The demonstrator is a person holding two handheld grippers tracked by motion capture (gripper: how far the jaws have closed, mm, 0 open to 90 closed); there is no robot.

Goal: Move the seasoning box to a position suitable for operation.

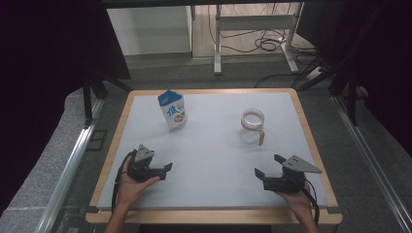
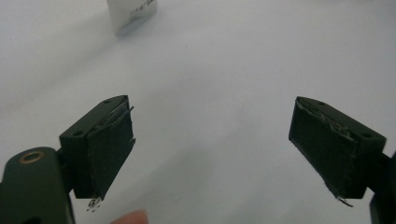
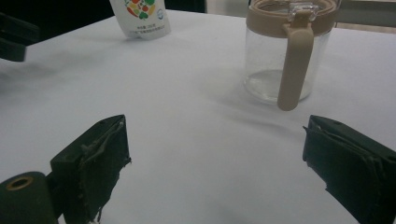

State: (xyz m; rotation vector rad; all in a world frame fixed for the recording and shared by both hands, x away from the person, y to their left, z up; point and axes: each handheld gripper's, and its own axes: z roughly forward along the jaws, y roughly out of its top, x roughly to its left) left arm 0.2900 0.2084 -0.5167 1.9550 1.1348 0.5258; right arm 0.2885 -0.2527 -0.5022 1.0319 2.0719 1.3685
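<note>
A blue and white carton (image 1: 172, 111) stands upright at the back left of the white table top (image 1: 214, 160); its base shows in the left gripper view (image 2: 133, 11) and right gripper view (image 3: 142, 16). A clear glass jug (image 1: 253, 125) with a tan rim and handle (image 3: 294, 60) stands at the back right. My left gripper (image 1: 167, 171) rests near the front left, jaws wide apart with nothing between them (image 2: 212, 154). My right gripper (image 1: 268, 166) sits near the front right, open as well (image 3: 217, 172), facing the jug from a distance.
The table has a wooden rim (image 1: 214, 217). Grey floor, metal rails (image 1: 68, 170) and a desk frame with cables (image 1: 252, 43) lie beyond the table. Wide bare surface lies between the grippers and the two objects.
</note>
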